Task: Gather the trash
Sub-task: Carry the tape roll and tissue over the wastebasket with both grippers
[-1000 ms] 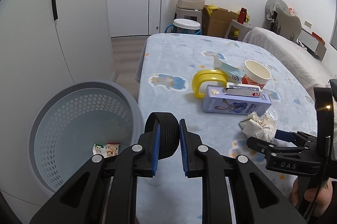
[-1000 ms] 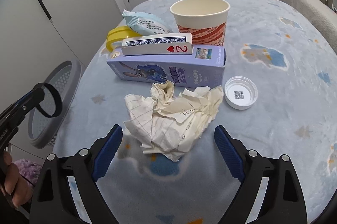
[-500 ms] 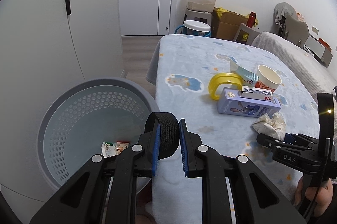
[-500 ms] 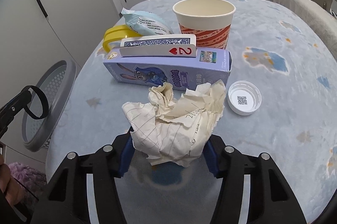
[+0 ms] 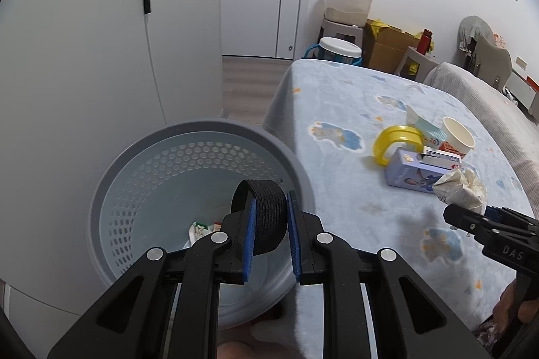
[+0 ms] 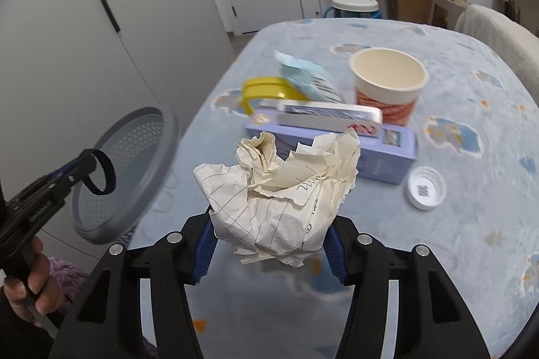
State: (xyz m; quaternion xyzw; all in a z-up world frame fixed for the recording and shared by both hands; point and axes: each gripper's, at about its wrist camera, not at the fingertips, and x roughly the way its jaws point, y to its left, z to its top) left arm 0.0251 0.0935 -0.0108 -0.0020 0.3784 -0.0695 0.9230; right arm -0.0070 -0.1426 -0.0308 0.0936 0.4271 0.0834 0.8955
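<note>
Lower centre of left wrist view: left gripper (image 5: 270, 226) pinched nearly shut on black elastic band (image 5: 261, 207), poised over grey perforated bin (image 5: 134, 163) at lower left. Lower centre of right wrist view: right gripper (image 6: 269, 244), jaws just closed partway, clamping crumpled lined paper (image 6: 279, 187) clear of blue tablecloth (image 6: 471, 156). Likely light, soft, springy; best gripped across the bulk

Blue patterned tablecloth (image 6: 454, 62), on it paper cup (image 6: 387, 86), purple carton (image 6: 387, 153), yellow ring (image 6: 266, 89), white cap (image 6: 425, 187)
</note>
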